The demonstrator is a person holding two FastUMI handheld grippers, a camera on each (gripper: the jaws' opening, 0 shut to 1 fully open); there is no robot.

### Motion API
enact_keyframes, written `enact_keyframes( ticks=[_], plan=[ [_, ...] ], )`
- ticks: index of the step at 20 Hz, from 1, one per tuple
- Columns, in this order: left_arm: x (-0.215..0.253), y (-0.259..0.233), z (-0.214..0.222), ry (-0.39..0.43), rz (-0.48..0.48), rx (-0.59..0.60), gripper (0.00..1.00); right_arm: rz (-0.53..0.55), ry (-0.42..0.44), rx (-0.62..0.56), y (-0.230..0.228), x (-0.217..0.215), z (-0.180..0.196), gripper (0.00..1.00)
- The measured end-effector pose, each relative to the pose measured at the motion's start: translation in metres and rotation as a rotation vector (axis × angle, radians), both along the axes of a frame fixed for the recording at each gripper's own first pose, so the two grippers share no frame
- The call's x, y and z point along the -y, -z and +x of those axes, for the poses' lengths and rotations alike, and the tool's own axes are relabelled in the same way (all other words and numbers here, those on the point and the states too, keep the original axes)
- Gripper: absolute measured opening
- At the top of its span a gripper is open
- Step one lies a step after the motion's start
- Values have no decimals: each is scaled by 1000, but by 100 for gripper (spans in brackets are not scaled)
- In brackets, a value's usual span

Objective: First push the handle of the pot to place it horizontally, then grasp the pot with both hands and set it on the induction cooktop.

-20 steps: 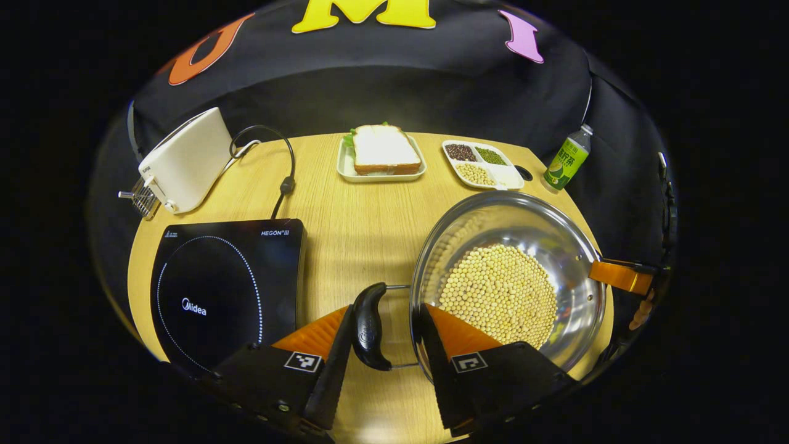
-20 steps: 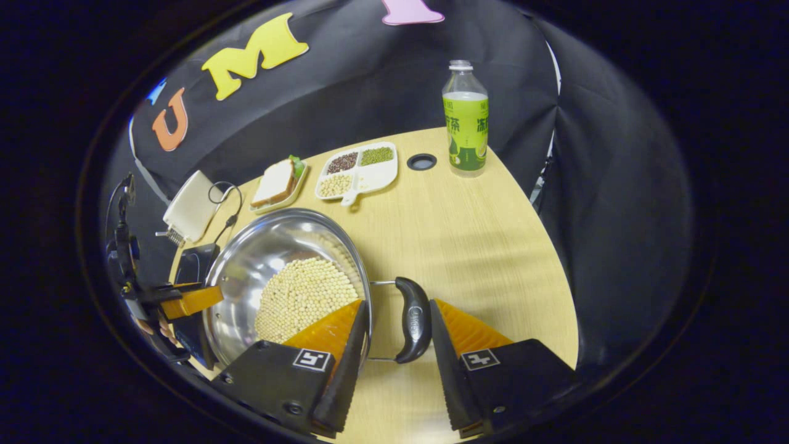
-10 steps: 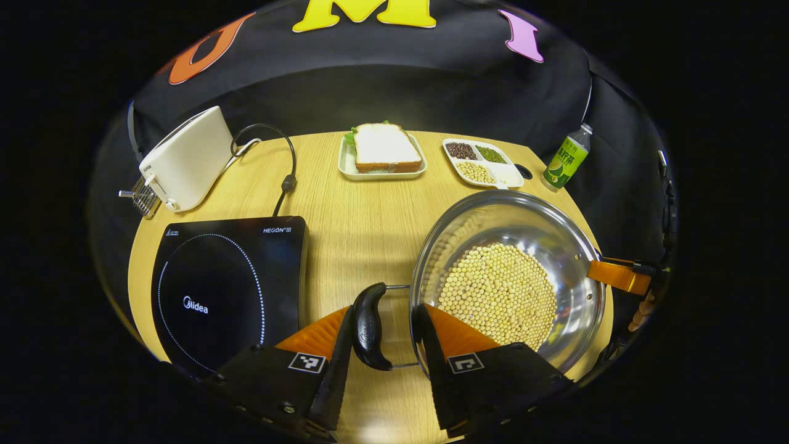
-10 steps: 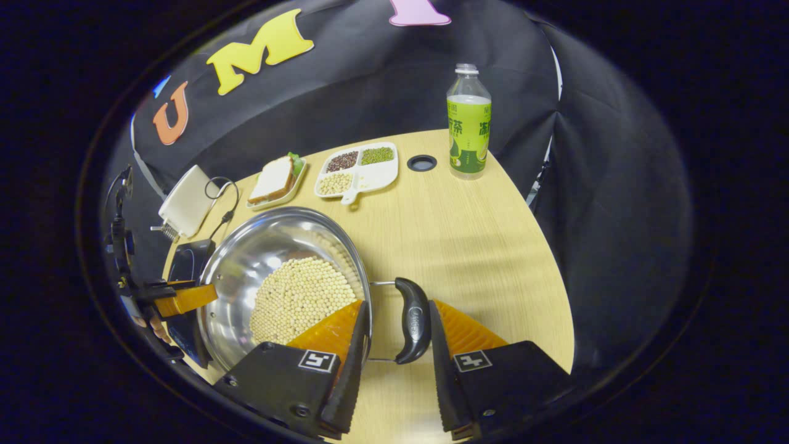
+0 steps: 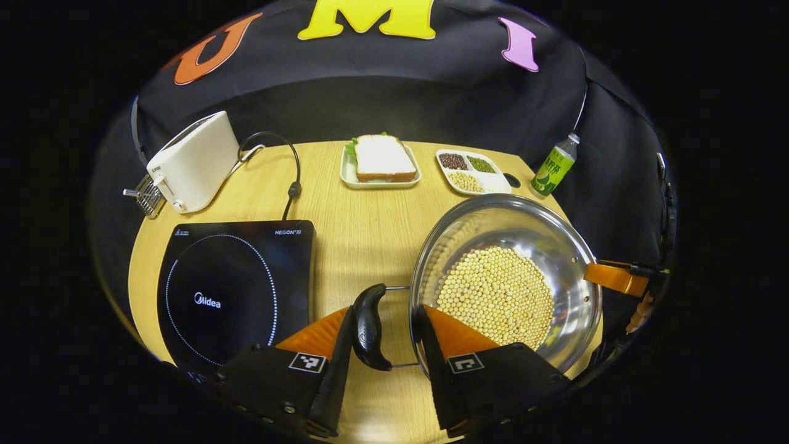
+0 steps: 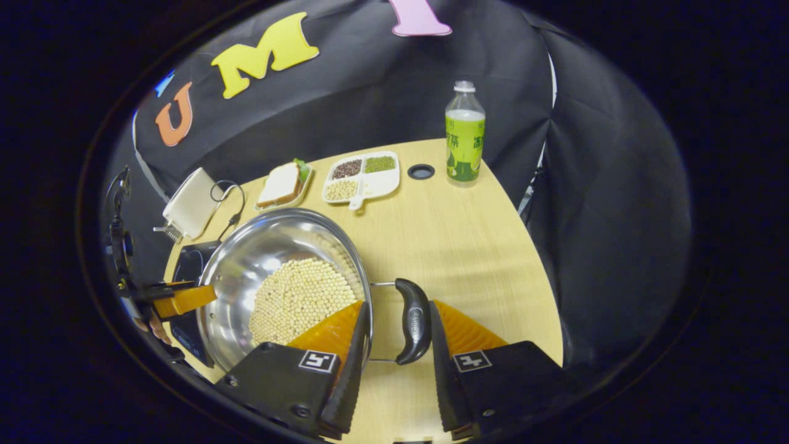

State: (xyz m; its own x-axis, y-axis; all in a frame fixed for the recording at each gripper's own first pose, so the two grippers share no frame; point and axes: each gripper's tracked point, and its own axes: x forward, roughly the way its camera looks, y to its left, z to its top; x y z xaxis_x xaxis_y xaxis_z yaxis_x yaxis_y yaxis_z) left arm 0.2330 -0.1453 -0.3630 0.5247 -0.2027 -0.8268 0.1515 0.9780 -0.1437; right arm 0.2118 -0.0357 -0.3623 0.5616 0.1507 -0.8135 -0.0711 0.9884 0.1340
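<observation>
A steel pot (image 5: 493, 216) of soybeans (image 5: 499, 296) is held over the wooden table's right half. My left gripper (image 5: 385, 311) grips its near side: one finger lies against the black side handle (image 5: 368, 327), the other inside the rim. My right gripper (image 6: 398, 305) holds the opposite black handle (image 6: 413, 320) the same way, one finger inside the pot (image 6: 265, 253). Each gripper also appears across the pot from the other, the right gripper (image 5: 616, 277) and the left gripper (image 6: 182, 299). The black induction cooktop (image 5: 228, 290) lies left of the pot, also seen as the cooktop (image 6: 188, 265) behind it.
A white toaster (image 5: 188, 160) with its cord (image 5: 290, 179) stands behind the cooktop. At the back sit a sandwich plate (image 5: 380, 163), a divided tray of beans (image 5: 471, 171) and a green bottle (image 5: 553, 166). A cable hole (image 6: 421, 171) is near the bottle.
Both grippers have risen a little and drawn back with the pot still between their fingers. The things at the back look smaller and more of the cooktop shows.
</observation>
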Motion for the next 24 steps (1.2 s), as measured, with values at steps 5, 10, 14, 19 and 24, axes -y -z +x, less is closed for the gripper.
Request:
enact_keyframes(
  ticks=[5,10,14,19,24],
  plan=[
    [-25,-37,-10,-16,-31,36,57,-14,-20,38,-41,-22,-13,55],
    [-69,-77,-20,-51,-53,79,57,3,-47,64,-76,-65,-24,55],
    [-115,-98,-30,-92,-67,104,57,9,-84,83,-95,-110,-30,55],
    [-172,-108,-36,-135,-66,112,57,13,-133,89,-100,-168,-35,55],
    [-228,-104,-39,-186,-64,114,57,20,-177,82,-97,-228,-33,55]
  ],
)
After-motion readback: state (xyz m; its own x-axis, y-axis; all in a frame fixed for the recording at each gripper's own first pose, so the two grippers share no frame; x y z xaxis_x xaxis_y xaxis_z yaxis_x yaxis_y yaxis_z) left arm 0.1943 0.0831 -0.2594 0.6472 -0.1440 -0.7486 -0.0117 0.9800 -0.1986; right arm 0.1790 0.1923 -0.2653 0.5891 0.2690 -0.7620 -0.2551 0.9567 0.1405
